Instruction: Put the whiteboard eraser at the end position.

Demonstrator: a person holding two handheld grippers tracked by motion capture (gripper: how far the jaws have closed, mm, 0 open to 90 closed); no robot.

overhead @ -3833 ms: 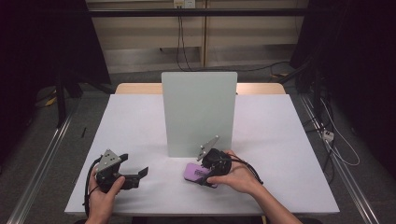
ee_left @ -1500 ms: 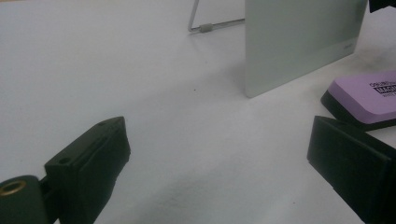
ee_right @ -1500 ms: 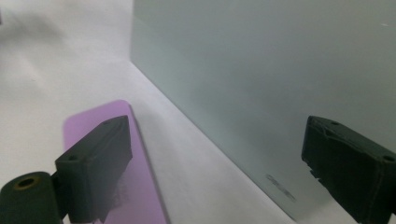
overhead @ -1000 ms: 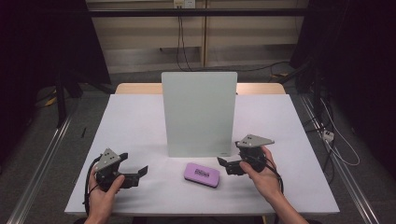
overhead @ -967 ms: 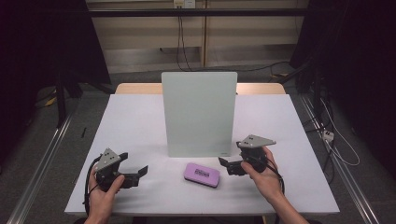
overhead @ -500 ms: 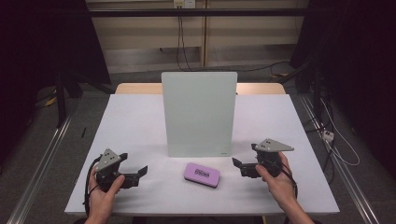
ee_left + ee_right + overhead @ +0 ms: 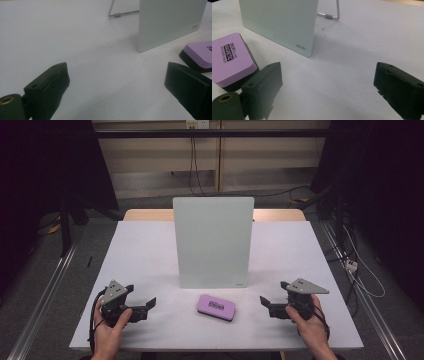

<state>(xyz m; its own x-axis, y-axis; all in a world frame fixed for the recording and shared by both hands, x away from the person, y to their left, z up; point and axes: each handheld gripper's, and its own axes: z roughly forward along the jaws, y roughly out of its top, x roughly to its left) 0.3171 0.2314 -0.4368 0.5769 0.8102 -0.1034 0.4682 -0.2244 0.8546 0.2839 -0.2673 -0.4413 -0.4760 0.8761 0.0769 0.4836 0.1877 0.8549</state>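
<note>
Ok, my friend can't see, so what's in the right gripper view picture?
Two open black jaws rise from the bottom over a white table. A purple eraser lies at left, beside one jaw, and a pale board stands behind it on a wire stand.

A white board (image 7: 213,242) stands upright at mid-frame on the table (image 7: 145,245). A purple eraser (image 7: 216,307) lies just below it, between the left gripper (image 7: 146,306) and right gripper (image 7: 266,306).
</note>
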